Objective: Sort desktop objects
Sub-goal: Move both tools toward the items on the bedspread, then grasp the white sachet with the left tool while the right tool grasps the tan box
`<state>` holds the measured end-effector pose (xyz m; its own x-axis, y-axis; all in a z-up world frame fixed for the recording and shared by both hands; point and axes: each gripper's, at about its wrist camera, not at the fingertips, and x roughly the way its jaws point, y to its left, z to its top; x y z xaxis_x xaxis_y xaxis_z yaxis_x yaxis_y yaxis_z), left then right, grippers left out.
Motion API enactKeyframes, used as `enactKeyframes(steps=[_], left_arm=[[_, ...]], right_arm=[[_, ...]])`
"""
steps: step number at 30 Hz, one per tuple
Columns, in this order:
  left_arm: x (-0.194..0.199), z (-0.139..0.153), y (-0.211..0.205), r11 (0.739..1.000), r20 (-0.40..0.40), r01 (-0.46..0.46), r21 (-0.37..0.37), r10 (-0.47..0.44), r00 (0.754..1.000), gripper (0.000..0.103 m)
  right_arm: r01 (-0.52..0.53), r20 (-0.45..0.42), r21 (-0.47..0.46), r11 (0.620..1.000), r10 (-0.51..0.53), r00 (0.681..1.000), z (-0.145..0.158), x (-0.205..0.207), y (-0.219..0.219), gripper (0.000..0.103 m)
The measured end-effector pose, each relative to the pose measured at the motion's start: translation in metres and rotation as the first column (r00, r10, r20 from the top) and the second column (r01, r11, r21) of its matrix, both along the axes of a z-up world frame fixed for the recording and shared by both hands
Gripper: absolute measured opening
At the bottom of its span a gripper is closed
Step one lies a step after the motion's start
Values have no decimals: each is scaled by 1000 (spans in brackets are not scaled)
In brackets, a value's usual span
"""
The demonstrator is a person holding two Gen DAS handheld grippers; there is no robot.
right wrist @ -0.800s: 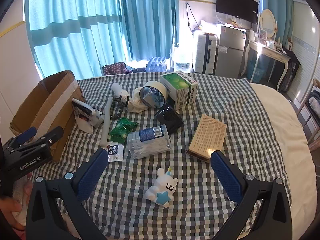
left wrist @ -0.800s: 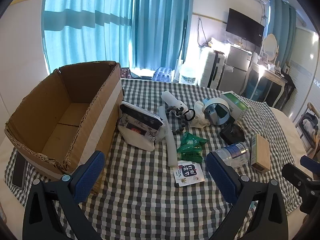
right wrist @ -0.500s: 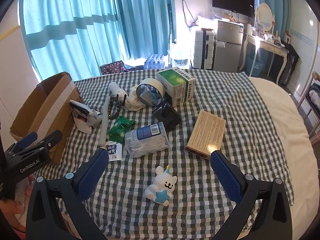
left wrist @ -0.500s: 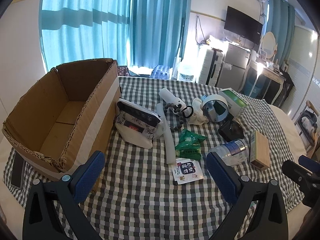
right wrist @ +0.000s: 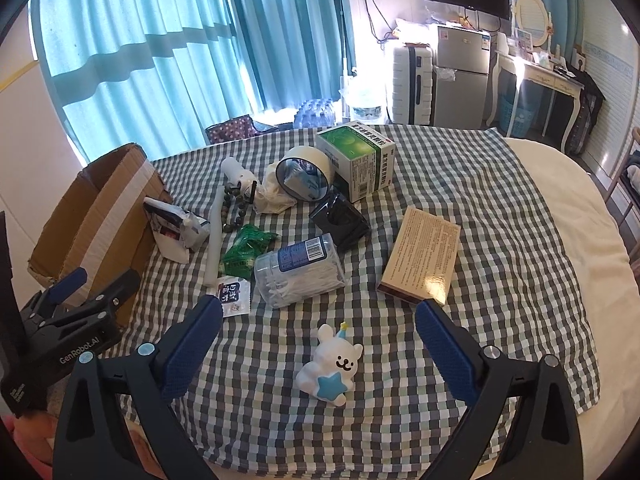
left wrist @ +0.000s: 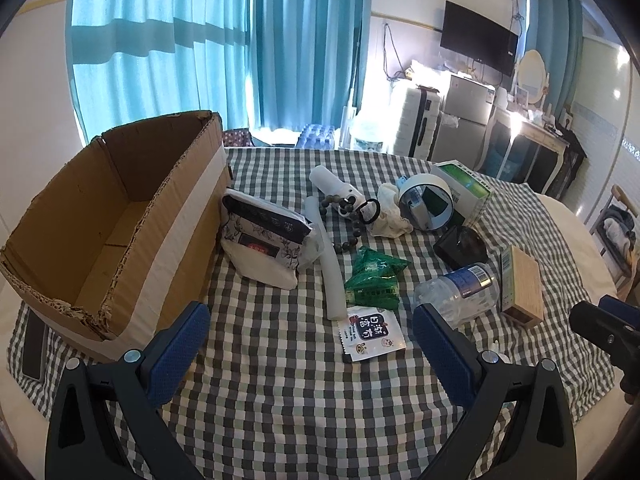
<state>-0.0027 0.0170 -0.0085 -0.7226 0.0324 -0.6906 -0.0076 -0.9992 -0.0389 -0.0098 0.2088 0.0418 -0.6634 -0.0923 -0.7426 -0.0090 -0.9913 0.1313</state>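
Hiding part of the green medicine box [right wrist: 356, 158], the tape roll [right wrist: 306, 178] leans against it. "GenRobot.AI" reads on the left gripper [left wrist: 310, 350], jaws spread and empty beside the cardboard box [left wrist: 120, 216]. Right gripper [right wrist: 318, 354], also spread and empty, brackets the white bunny figure [right wrist: 330, 366] on open checkered cloth [right wrist: 500, 216].

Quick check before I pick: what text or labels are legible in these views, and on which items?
"GenRobot.AI": side of the left gripper.
Small white sachet: large Chinese characters, too blurred to read.
Green medicine box: Chinese print, too small.
Clear jar: barcode label, unreadable.
Tan box: fine print, unreadable.
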Motion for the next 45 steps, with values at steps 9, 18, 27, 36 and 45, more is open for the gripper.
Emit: enactKeyframes(steps=[9,18,27,36,45], left_arm=[[-5,-20,14,1000,40,15,-15,-14,999,103],[-25,-55,38,998,126,30,-53,-23,992,103],[-45,-91,48,994,199,27,-105,-5,980,103],[-63,-114,52,997,203,7,-82,10,979,103],[-75,-129,53,998,209,-14,-53,25,978,103]], right_arm=[[62,9,9,998,-62,998,-9,-9,15,96],[110,71,-26,994,-108,992,-33,-23,39,95],[180,94,7,984,-180,979,-72,-55,67,92],[237,147,-50,970,-228,963,-99,-71,88,77],[261,147,-67,963,-249,957,-112,-81,87,84]])
